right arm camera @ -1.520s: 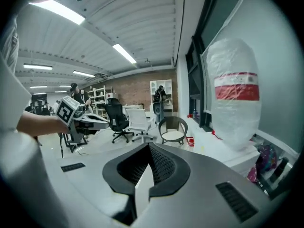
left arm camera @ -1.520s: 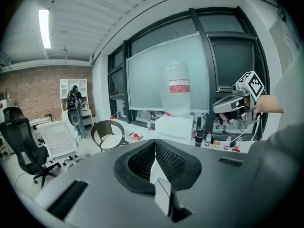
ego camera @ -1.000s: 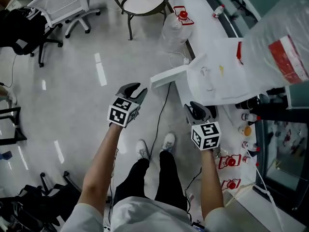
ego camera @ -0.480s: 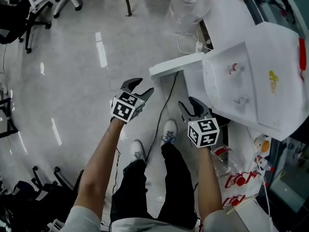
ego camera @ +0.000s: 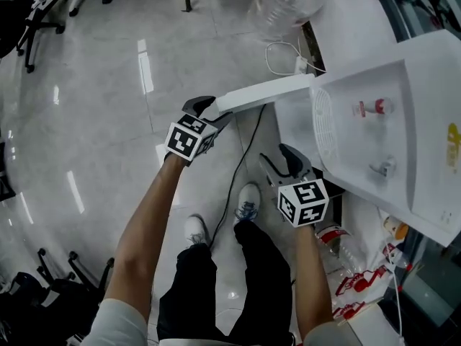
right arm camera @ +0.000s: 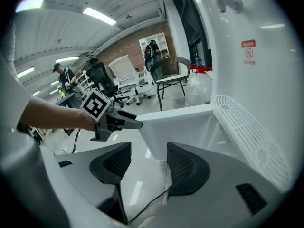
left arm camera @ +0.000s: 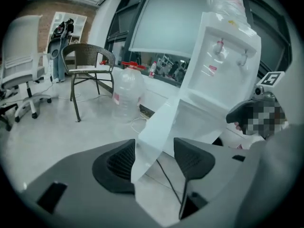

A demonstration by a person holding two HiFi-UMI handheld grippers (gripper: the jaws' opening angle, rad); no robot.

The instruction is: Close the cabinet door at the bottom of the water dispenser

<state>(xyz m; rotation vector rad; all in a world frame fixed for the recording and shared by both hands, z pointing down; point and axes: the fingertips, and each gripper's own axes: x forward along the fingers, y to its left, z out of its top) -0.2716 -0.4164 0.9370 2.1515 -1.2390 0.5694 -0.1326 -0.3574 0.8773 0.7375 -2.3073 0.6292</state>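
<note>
The white water dispenser [ego camera: 382, 143] stands at the right, and its bottom cabinet door [ego camera: 266, 92] is swung out to the left. My left gripper [ego camera: 212, 110] is at the door's free end. In the left gripper view the door [left arm camera: 161, 122] edge runs between the jaws of the left gripper [left arm camera: 154, 151], which are opening, and the pads do not press on it. My right gripper [ego camera: 281, 157] hovers near the dispenser's base, its jaws opening with nothing between them. In the right gripper view the door [right arm camera: 180, 122] lies beyond the right gripper [right arm camera: 145, 158].
A black cable [ego camera: 241, 164] trails over the floor under the door. A big empty water bottle [ego camera: 284, 2] lies behind the dispenser, with a wicker chair [left arm camera: 88, 63] beside it. Small bottles [ego camera: 346, 244] lie at the dispenser's right. My shoes [ego camera: 245, 200] are just below the grippers.
Both grippers have sunk toward the floor and their jaws have spread wider. The left gripper has come up to the door's free edge, which now lies between its jaws.
</note>
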